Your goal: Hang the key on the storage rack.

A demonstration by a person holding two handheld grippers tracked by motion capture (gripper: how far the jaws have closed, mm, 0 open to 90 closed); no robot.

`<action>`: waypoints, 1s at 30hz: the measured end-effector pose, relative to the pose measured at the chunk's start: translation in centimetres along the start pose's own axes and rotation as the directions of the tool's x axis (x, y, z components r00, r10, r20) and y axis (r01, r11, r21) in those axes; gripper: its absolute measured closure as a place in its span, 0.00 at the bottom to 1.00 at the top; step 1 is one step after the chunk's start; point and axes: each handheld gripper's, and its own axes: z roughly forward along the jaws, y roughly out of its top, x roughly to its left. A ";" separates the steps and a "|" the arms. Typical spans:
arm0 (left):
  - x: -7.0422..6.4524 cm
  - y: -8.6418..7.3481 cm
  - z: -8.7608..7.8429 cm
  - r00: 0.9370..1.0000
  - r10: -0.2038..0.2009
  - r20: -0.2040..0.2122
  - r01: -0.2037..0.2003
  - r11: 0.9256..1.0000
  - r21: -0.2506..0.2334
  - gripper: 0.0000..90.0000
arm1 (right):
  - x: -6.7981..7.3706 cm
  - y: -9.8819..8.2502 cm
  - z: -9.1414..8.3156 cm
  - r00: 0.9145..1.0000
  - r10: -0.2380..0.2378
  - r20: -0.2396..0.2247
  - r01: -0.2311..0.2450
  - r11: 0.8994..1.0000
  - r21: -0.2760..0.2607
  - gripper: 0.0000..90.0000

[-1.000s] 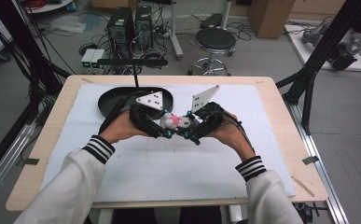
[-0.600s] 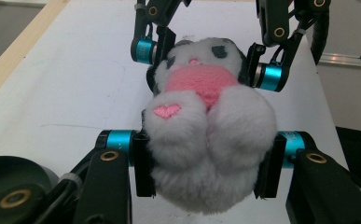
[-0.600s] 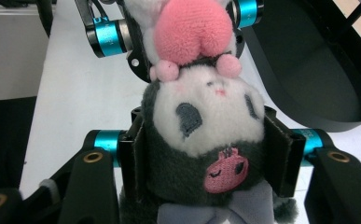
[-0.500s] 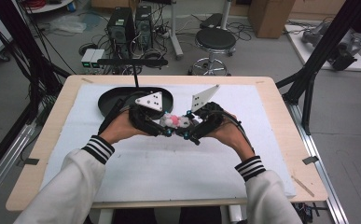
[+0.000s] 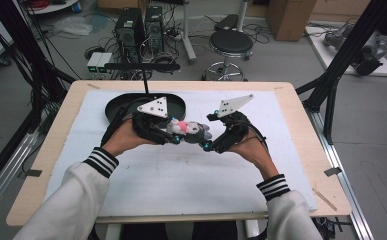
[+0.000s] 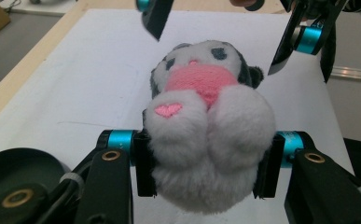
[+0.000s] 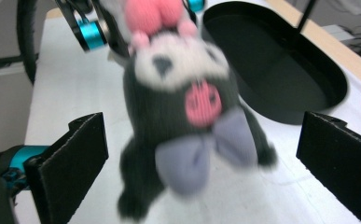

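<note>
Right now the left claw (image 6: 205, 165) squeezes the fluffy white bottom of a plush toy (image 6: 206, 126) and holds it up above the white surface (image 5: 181, 180). Its two pads press into the fur on both sides. The toy's dark head with a pink nose and a grey bow sticks out toward the right claw (image 7: 206, 163). That claw has just been opening, and now its pads stand wide apart with the toy between them, not touching it. Behind the left claw lies a black oval tray (image 5: 116, 105).
</note>
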 end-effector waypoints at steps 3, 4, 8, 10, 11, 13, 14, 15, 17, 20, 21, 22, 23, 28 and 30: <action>0.1 -0.3 -0.6 1.000 -0.006 -0.023 0.006 1.000 -0.016 0.60 | 0.1 -1.2 -1.1 0.997 0.055 0.044 -0.053 0.997 -0.051 0.01; 0.1 -0.4 -0.8 0.999 -0.011 -0.033 0.010 1.000 -0.021 0.60 | 0.1 -1.2 -1.1 0.997 0.055 0.044 -0.053 0.997 -0.051 0.01; 0.3 -0.9 -1.9 0.997 -0.029 -0.074 0.026 0.999 -0.043 0.60 | 0.3 -2.7 -2.2 0.995 0.083 0.053 -0.077 0.992 -0.103 0.01; 0.4 -1.2 -2.5 0.994 -0.042 -0.098 0.037 0.998 -0.053 0.60 | 0.6 -3.5 -2.7 0.994 0.083 0.074 -0.074 0.990 -0.116 0.01; 0.5 -1.3 -2.8 0.993 -0.049 -0.108 0.043 0.997 -0.058 0.60 | 0.8 -4.4 -3.2 0.991 0.104 0.085 -0.091 0.985 -0.144 0.01; 0.7 -1.6 -3.4 0.990 -0.062 -0.129 0.054 0.996 -0.067 0.60 | 0.9 -4.7 -3.5 0.989 0.114 0.095 -0.100 0.985 -0.138 0.01; 0.7 -1.7 -3.6 0.988 -0.068 -0.140 0.059 0.996 -0.072 0.60 | 1.0 -5.1 -3.8 0.987 0.112 0.111 -0.095 0.984 -0.151 0.00; 0.8 -1.8 -3.9 0.986 -0.076 -0.149 0.065 0.995 -0.078 0.60 | 1.0 -5.9 -4.4 0.983 0.133 0.125 -0.108 0.976 -0.187 0.00; 0.9 -2.0 -4.4 0.982 -0.082 -0.170 0.069 0.994 -0.084 0.60 | 1.1 -6.3 -4.7 0.981 0.143 0.134 -0.116 0.974 -0.197 0.00; 1.0 -2.3 -5.1 0.975 -0.091 -0.203 0.073 0.993 -0.094 0.60 | 1.3 -7.7 -5.5 0.970 0.165 0.180 -0.123 0.967 -0.221 0.00; 1.0 -2.4 -5.3 0.972 -0.099 -0.214 0.078 0.991 -0.105 0.60 | 1.4 -8.0 -5.7 0.968 0.168 0.188 -0.123 0.966 -0.226 0.00; 1.1 -2.6 -5.5 0.969 -0.104 -0.224 0.080 0.991 -0.110 0.60 | 1.4 -8.5 -5.9 0.965 0.173 0.199 -0.124 0.964 -0.236 0.00; 1.1 -2.7 -5.8 0.966 -0.110 -0.236 0.085 0.990 -0.114 0.60 | 1.5 -8.9 -6.0 0.961 0.185 0.208 -0.133 0.961 -0.243 0.00; 1.3 -3.2 -6.9 0.946 -0.142 -0.292 0.107 0.986 -0.131 0.60 | 1.8 -10.9 -6.9 0.939 0.226 0.258 -0.138 0.937 -0.321 0.00; 1.4 -3.4 -7.4 0.936 -0.153 -0.315 0.113 0.983 -0.143 0.60 | 2.0 -11.8 -7.3 0.928 0.243 0.281 -0.134 0.925 -0.357 0.00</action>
